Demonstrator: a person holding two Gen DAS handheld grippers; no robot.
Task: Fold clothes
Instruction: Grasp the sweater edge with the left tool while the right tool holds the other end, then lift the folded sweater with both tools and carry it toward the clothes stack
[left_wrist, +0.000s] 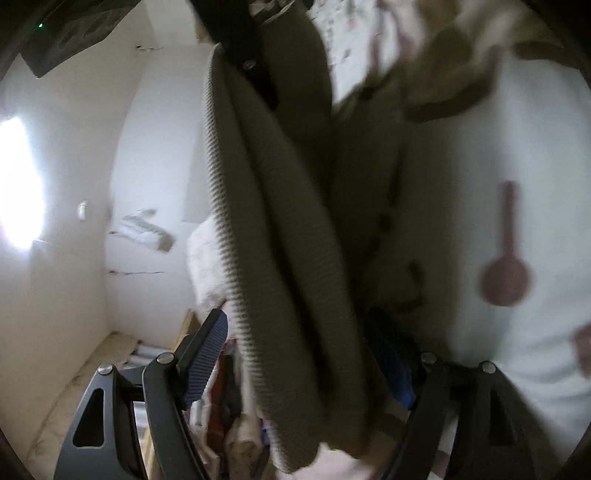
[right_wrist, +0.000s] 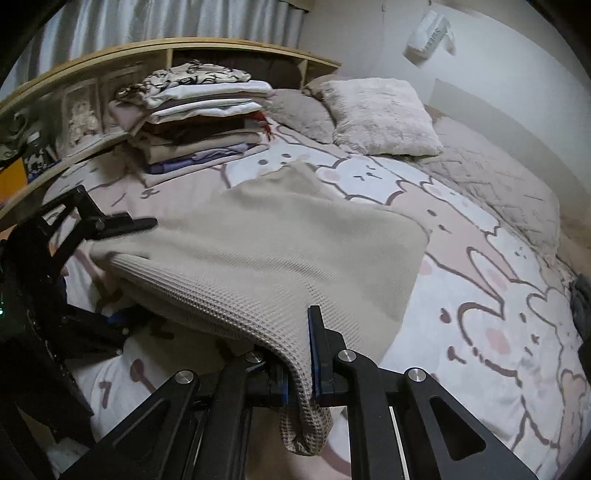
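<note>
Right wrist view: my right gripper (right_wrist: 298, 373) is clenched on a corner of the beige waffle-knit garment (right_wrist: 258, 254), whose long axis runs from my jaws toward the pillows (right_wrist: 380, 114). My left gripper (right_wrist: 122, 273) straddles its left edge; whether it grips, I cannot tell. Bare bedspread (right_wrist: 480, 314) lies rightward; folded stack (right_wrist: 199, 114) sits behind.

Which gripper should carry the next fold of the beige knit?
Right gripper, probably: it's shut on the knit's near corner. Left gripper is open, with cloth only hanging between its fingers.
</note>
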